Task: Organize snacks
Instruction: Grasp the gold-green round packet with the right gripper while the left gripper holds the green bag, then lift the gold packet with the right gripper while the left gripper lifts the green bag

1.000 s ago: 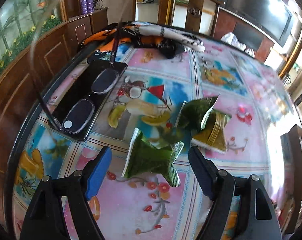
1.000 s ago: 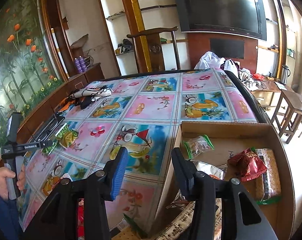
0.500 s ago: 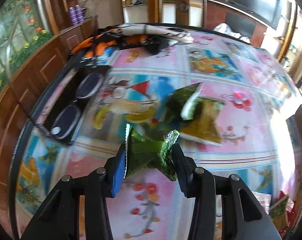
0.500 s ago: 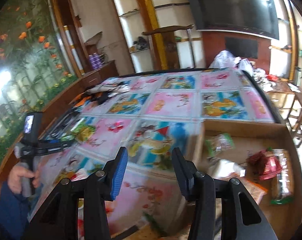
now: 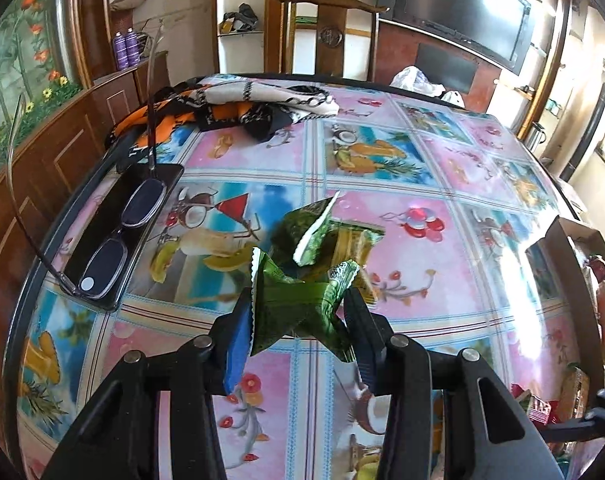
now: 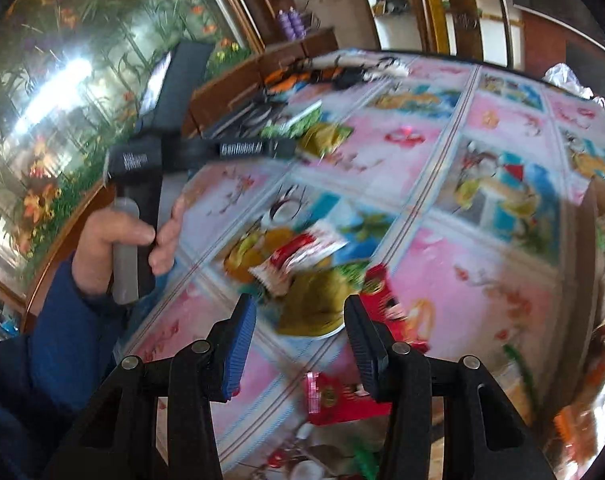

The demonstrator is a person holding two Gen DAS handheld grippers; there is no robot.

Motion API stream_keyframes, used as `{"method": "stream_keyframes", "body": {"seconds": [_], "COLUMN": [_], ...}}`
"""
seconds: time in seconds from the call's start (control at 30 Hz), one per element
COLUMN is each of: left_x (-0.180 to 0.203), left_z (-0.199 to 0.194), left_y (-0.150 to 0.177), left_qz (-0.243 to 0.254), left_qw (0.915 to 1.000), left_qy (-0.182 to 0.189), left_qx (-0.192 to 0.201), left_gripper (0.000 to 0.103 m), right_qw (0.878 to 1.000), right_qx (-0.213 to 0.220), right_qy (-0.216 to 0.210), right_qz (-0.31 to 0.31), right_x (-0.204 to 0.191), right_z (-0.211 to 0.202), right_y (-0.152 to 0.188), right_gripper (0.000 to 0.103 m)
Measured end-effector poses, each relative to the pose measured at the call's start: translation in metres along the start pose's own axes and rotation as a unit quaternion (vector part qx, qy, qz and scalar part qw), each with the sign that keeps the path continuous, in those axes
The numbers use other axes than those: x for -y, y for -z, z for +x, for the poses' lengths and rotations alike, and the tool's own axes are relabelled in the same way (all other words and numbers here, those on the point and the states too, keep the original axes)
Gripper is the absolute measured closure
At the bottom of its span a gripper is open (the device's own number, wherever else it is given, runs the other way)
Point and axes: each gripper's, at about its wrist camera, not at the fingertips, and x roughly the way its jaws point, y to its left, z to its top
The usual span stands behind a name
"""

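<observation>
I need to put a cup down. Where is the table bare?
Bare: the middle and far right of the table, between the scarf, the green packets and the box. Crowded: the left edge, with glasses on a phone, and the near right, where snacks pile up.

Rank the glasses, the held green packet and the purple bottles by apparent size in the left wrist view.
1. Glasses.
2. Green packet, though nearness to the camera enlarges it, so these two are unsure.
3. Purple bottles, far away.
</observation>
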Motion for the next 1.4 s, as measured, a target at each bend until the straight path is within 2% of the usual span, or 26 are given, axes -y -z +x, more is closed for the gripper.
{"method": "stream_keyframes", "body": {"seconds": [0.07, 0.13, 0.27, 0.37, 0.47, 0.6, 0.73, 0.83, 1.03, 1.4], "left_x": [0.001, 0.003, 0.01, 0.015, 0.02, 0.031, 0.051, 0.072, 0.101, 0.107], "left_z": [-0.002, -0.002, -0.004, -0.005, -0.005, -0.005, -0.008, -0.01, -0.013, -0.023], "left_y": [0.0, 0.0, 0.001, 0.002, 0.001, 0.0, 0.003, 0.009, 0.021, 0.025], "left_qz": [0.001, 0.001, 0.009, 0.015, 0.016, 0.016, 0.023, 0.041, 0.091, 0.111], "left_qw": [1.0, 1.0, 0.9999, 0.9997, 0.9996, 0.9993, 0.9984, 0.9973, 0.9939, 0.989], "left_qy": [0.003, 0.009, 0.014, 0.015, 0.017, 0.027, 0.042, 0.047, 0.03, -0.01], "left_qx": [0.003, 0.003, 0.005, 0.008, 0.013, 0.02, 0.03, 0.038, 0.056, 0.097], "left_gripper": [0.059, 0.059, 0.059, 0.059, 0.059, 0.059, 0.059, 0.059, 0.059, 0.059], "right_qw": [1.0, 0.998, 0.996, 0.993, 0.993, 0.993, 0.984, 0.976, 0.97, 0.965], "right_qx": [-0.015, -0.028, -0.038, -0.036, -0.018, 0.042, 0.099, 0.123, 0.134, 0.154], "right_qy": [0.018, 0.055, 0.082, 0.109, 0.116, 0.108, 0.138, 0.165, 0.167, 0.171], "right_qz": [-0.002, -0.006, -0.007, -0.018, -0.023, 0.01, 0.05, 0.076, 0.113, 0.123], "right_x": [-0.002, -0.003, -0.005, -0.009, -0.009, 0.007, 0.028, 0.041, 0.059, 0.063], "right_z": [0.008, 0.017, 0.031, 0.039, 0.036, 0.016, -0.004, -0.015, -0.023, -0.034], "right_y": [0.002, 0.002, -0.006, -0.011, -0.014, -0.024, -0.027, -0.027, -0.026, -0.023], "right_gripper": [0.053, 0.053, 0.053, 0.06, 0.062, 0.062, 0.062, 0.062, 0.062, 0.062]}}
